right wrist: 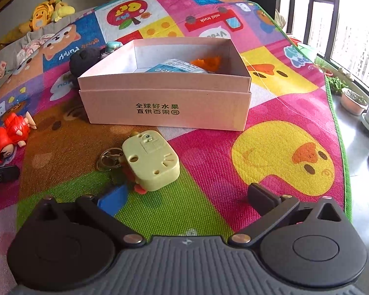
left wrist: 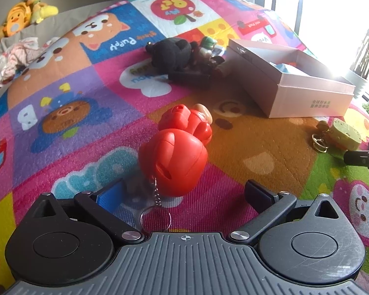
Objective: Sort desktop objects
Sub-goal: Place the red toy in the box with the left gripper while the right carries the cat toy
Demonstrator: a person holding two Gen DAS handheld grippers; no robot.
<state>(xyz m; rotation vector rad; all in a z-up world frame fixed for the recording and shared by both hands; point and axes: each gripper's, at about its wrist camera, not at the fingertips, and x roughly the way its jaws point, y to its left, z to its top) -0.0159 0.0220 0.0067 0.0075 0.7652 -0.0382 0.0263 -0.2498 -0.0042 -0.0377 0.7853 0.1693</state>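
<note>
Red doll keychain (left wrist: pixel 177 147), lying on the play mat (left wrist: pixel 258 152) with its long axis running away from the empty, wide-open jaws of the left gripper (left wrist: pixel 184 191), is being faced nearest by that gripper, pink box (left wrist: pixel 307 98) beyond.

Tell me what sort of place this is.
Probably a home living room or play area: a colourful cartoon-print foam play mat covers the floor, yellow plush toys sit on a grey sofa, and potted plants line a large window.
</note>
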